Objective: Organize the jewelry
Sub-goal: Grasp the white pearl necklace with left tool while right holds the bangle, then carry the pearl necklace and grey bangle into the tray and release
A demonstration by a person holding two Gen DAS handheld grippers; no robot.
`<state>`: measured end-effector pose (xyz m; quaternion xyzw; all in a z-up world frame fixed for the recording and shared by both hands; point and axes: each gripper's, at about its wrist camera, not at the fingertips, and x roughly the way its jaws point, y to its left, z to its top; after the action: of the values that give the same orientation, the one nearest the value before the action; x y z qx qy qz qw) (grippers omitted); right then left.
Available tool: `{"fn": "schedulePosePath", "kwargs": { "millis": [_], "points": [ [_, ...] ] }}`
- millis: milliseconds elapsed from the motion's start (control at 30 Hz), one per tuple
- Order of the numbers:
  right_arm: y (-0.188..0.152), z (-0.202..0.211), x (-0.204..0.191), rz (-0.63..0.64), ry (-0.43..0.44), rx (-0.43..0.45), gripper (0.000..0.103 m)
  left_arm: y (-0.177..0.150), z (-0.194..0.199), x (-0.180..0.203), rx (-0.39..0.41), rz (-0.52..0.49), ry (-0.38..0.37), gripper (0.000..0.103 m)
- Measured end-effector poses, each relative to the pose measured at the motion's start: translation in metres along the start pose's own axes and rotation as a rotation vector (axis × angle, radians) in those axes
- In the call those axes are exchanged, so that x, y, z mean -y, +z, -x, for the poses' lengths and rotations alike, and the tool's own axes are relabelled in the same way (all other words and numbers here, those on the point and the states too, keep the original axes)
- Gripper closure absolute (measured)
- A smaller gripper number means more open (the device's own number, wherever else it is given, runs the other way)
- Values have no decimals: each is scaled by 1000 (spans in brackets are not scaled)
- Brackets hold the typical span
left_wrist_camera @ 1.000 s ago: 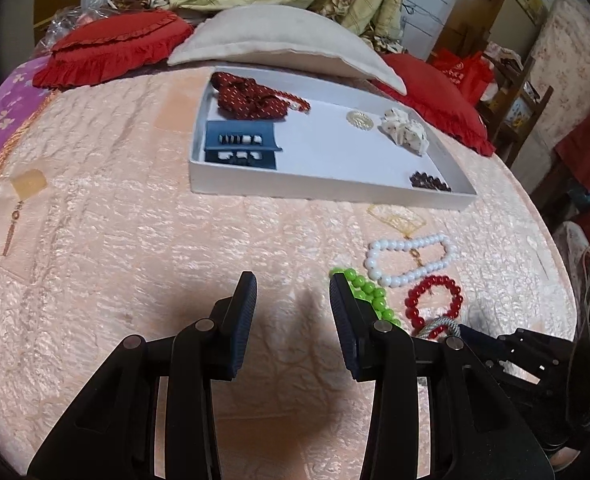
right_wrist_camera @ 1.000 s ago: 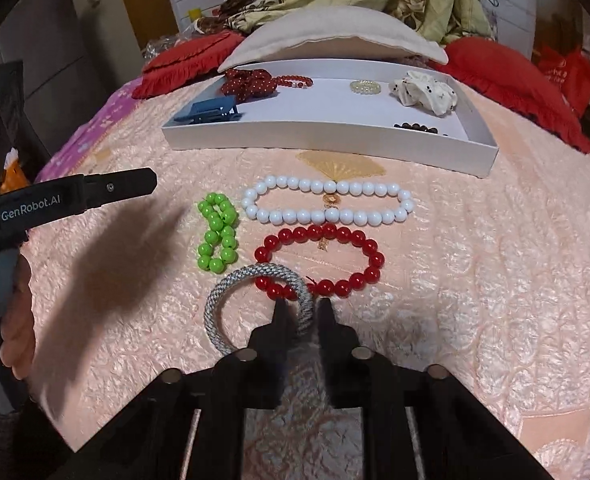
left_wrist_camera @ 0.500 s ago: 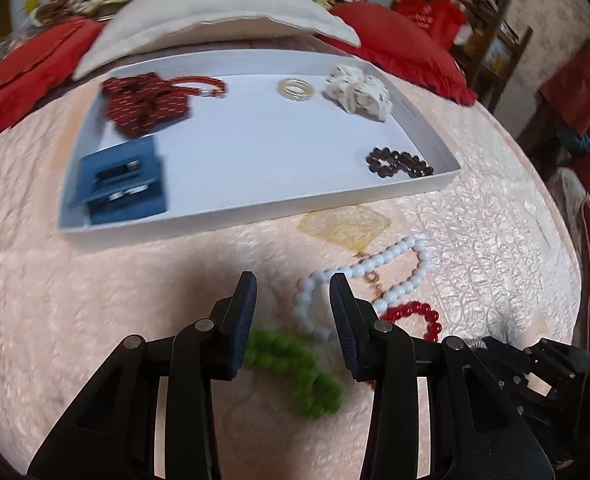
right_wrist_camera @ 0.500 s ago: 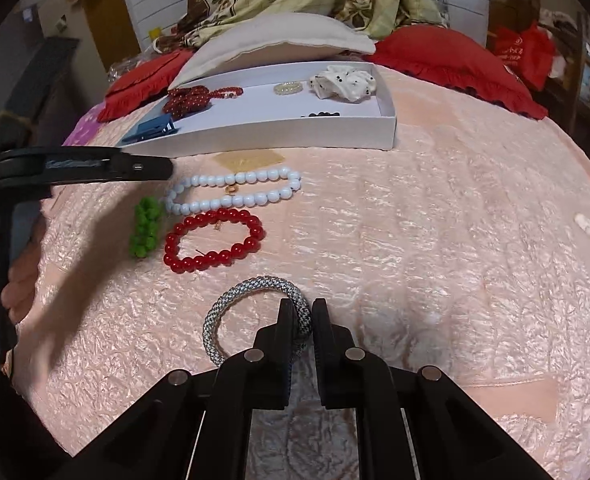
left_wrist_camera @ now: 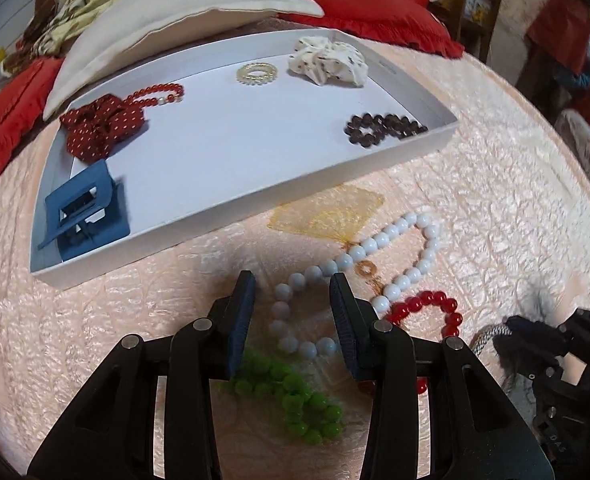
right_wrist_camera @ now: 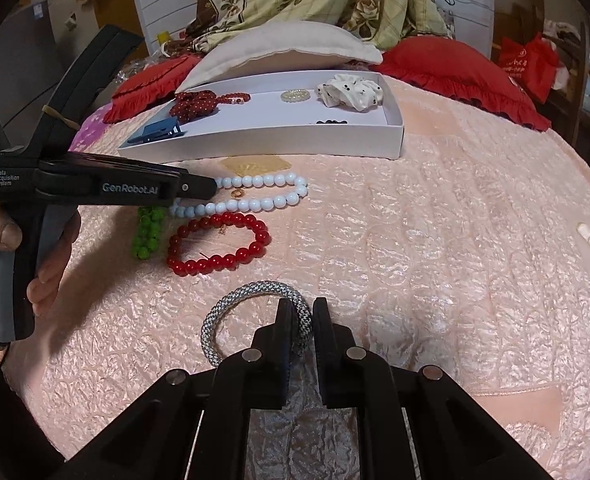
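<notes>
Jaws first: our right gripper (right_wrist_camera: 299, 322) has its jaws pinched on the near rim of the grey bangle (right_wrist_camera: 231, 304), which otherwise lies flat on the bed (right_wrist_camera: 435, 240). Our left gripper (left_wrist_camera: 291, 300) has its jaws part spread and has just been closing them a little; the near end of the white beads (left_wrist_camera: 395, 256) and part of the green beads (left_wrist_camera: 295, 396) show in the gap, but we cannot tell that the pads touch either.

Just beyond the left jaws the red beads (right_wrist_camera: 219, 244) lie beside the white strand, and a yellow mesh pouch (left_wrist_camera: 327, 212) sits between the strand and the tray (left_wrist_camera: 199, 216).

In the tray we already see a blue claw clip (left_wrist_camera: 85, 212), a red dotted scrunchie (left_wrist_camera: 99, 130) with a red bracelet (left_wrist_camera: 155, 92) touching it, a clear coil tie (left_wrist_camera: 257, 74), a white scrunchie (left_wrist_camera: 327, 60) and dark beads (left_wrist_camera: 383, 128).

We judge the job a bit over half done: six pieces in, four bead or bangle pieces plus the pouch out on the bed. The bangle looks next for the tray, with one bead strand after it.
</notes>
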<state>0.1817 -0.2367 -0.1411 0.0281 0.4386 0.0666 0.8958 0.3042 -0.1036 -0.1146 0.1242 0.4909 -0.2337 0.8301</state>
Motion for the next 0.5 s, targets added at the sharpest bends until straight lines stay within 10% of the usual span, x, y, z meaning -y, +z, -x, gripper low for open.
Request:
{"fn": "schedulePosePath", "kwargs": {
  "millis": [33,500],
  "points": [
    [0,0,-1,5,-4,4,93,-1,1,4,0,-18,3,94],
    [22,21,20,-113,93,50,96,3,93,-5,135,67,-61,95]
  ]
}}
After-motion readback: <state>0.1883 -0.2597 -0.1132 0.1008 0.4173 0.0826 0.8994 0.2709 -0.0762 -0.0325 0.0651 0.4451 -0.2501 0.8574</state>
